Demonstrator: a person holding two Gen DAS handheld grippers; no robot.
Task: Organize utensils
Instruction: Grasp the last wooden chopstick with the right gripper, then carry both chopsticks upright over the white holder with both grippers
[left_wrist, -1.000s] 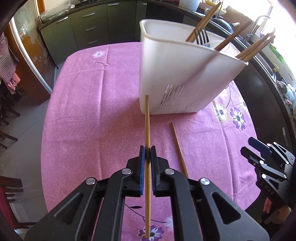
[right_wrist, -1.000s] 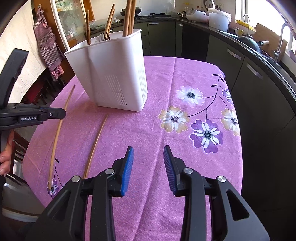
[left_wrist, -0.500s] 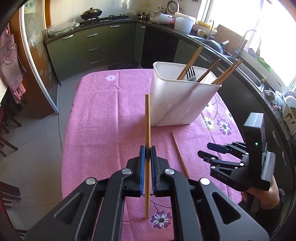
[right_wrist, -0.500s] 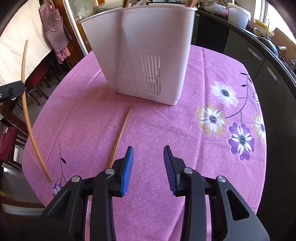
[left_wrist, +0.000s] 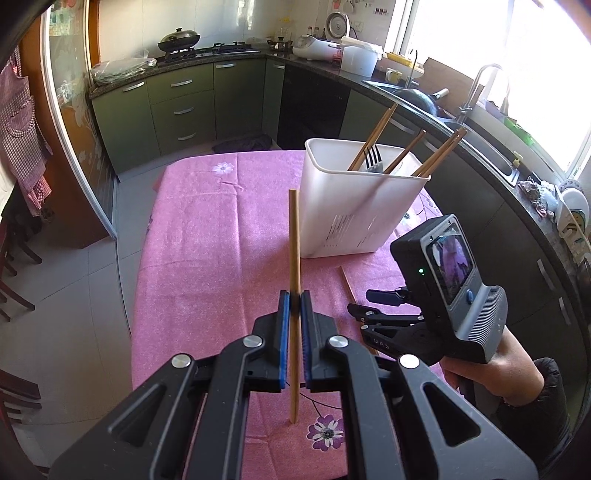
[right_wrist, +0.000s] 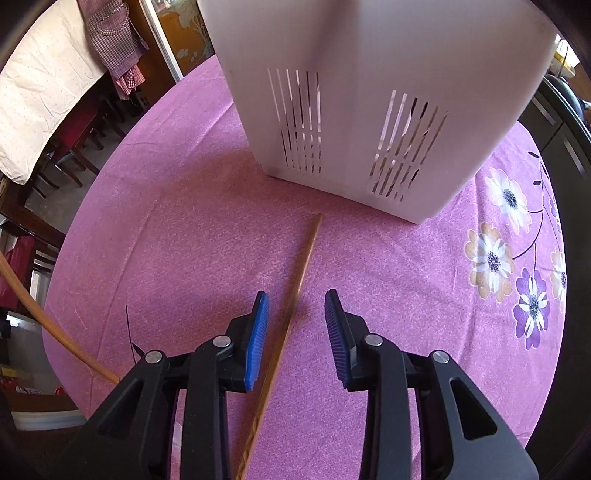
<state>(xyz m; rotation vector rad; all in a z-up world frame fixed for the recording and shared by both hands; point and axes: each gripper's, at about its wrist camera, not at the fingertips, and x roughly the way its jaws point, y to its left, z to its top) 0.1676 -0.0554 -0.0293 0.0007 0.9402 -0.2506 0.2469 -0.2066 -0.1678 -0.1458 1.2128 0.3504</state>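
Jaws of the left gripper (left_wrist: 294, 295) are clenched on a chopstick (left_wrist: 294, 240), which stands nearly upright between the blue pads, clear of the pink cloth (left_wrist: 207, 236). Left wrist view: the white holder (left_wrist: 343, 210) sits beyond and to the right of the held stick, already carrying several chopsticks and a fork (left_wrist: 373, 157). The right gripper (left_wrist: 364, 301), in a person's hand (left_wrist: 491, 373), is low over the cloth near the second chopstick (left_wrist: 347, 282), which lies flat in front of the holder. Right wrist view: the right gripper (right_wrist: 296, 325) has its jaws released; they have just been closing and now straddle the second chopstick (right_wrist: 295, 295) with a gap on each side, the pads (right_wrist: 256, 338) not pressing it. That stick lies at a slant on the cloth (right_wrist: 177, 229), its far tip near the foot of the holder (right_wrist: 369, 92) but apart from it. The held stick shows as a curved tan line at the left edge (right_wrist: 44, 325). Judgement: two steps run together, the left carrying its stick toward the holder, the right at the point of picking up the last loose one. Next, the right jaws should close squarely on the stick, low enough to catch a thin thing lying flat; the left must bring its stick over the holder's open rim and lower it in end first. Risk: the flat stick may roll or pivot out of the closing pads.
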